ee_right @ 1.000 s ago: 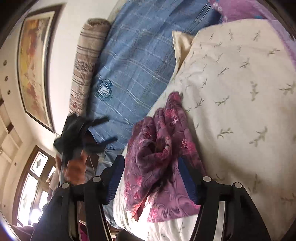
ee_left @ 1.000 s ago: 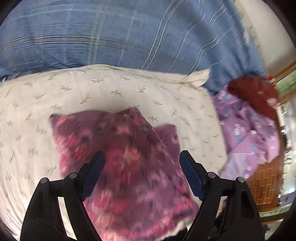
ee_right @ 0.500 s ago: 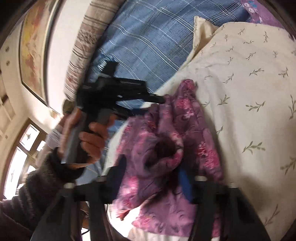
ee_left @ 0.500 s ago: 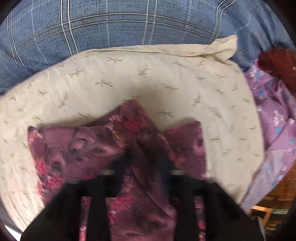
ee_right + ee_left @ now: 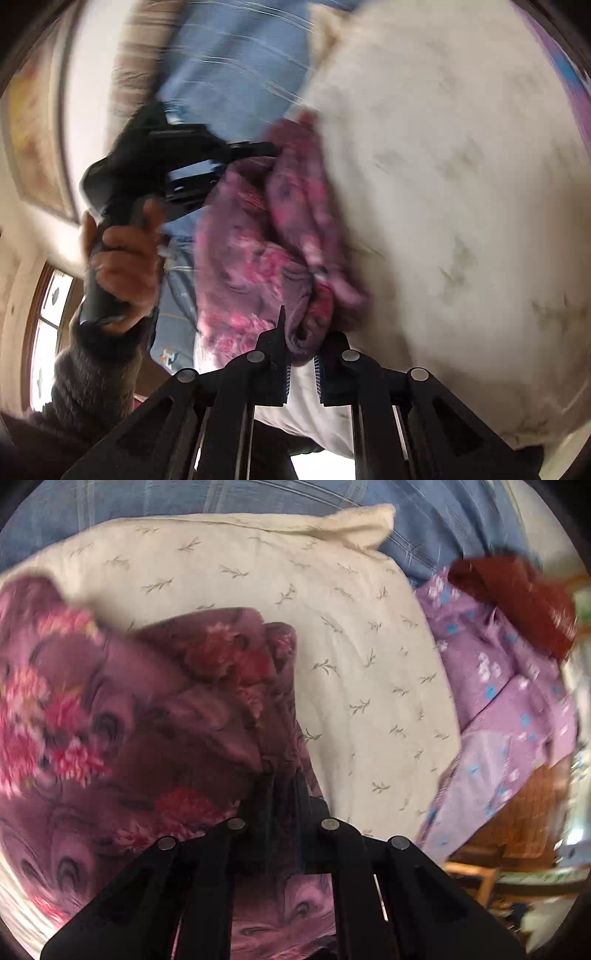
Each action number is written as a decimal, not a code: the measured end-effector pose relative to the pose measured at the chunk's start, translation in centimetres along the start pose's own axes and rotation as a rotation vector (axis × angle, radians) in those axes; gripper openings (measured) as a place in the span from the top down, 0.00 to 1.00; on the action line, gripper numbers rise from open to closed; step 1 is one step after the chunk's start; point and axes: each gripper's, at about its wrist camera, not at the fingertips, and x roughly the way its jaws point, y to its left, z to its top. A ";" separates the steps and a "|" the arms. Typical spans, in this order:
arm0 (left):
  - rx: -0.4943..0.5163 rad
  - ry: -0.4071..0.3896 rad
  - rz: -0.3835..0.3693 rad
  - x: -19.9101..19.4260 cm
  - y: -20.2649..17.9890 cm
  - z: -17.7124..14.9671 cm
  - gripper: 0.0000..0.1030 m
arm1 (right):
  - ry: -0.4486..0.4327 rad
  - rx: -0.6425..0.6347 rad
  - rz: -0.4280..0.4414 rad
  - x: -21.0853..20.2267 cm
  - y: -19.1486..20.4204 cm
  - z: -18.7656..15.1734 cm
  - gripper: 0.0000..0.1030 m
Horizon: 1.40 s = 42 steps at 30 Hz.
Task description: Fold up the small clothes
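The garment point(image 5: 122, 709), purple with pink flowers, sits bunched on the cream pillow point(image 5: 332, 635), so its long axis can't really be told; in the right wrist view it runs from near the camera up toward the blue sheet point(image 5: 236, 74). The left claw point(image 5: 282, 786) is clenched on a pinched fold of it. The right claw point(image 5: 301, 332) has just been closing and grips a bunched edge. A lilac cloth point(image 5: 498, 686) lies beside the pillow.

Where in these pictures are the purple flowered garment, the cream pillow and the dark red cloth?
purple flowered garment point(image 5: 155, 709): left wrist view, its bunched middle.
cream pillow point(image 5: 354, 657): left wrist view, bare sprig-printed top.
dark red cloth point(image 5: 517, 598): left wrist view, its middle.
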 end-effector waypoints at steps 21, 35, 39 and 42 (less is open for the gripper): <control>-0.247 -0.232 -0.108 -7.9 13.2 -1.9 0.24 | 0.064 -0.259 -0.131 11.3 8.4 15.9 0.56; -0.277 -0.269 -0.074 -6.3 14.0 -0.9 0.24 | 0.060 -0.561 -0.312 11.7 11.9 16.9 0.97; -0.289 -0.237 -0.058 -5.6 14.4 -1.1 0.24 | 0.130 -0.495 -0.372 14.5 9.2 17.0 0.97; -0.264 -0.255 -0.121 -7.4 14.5 -2.8 0.24 | 0.113 -0.430 -0.243 11.4 9.6 17.2 0.91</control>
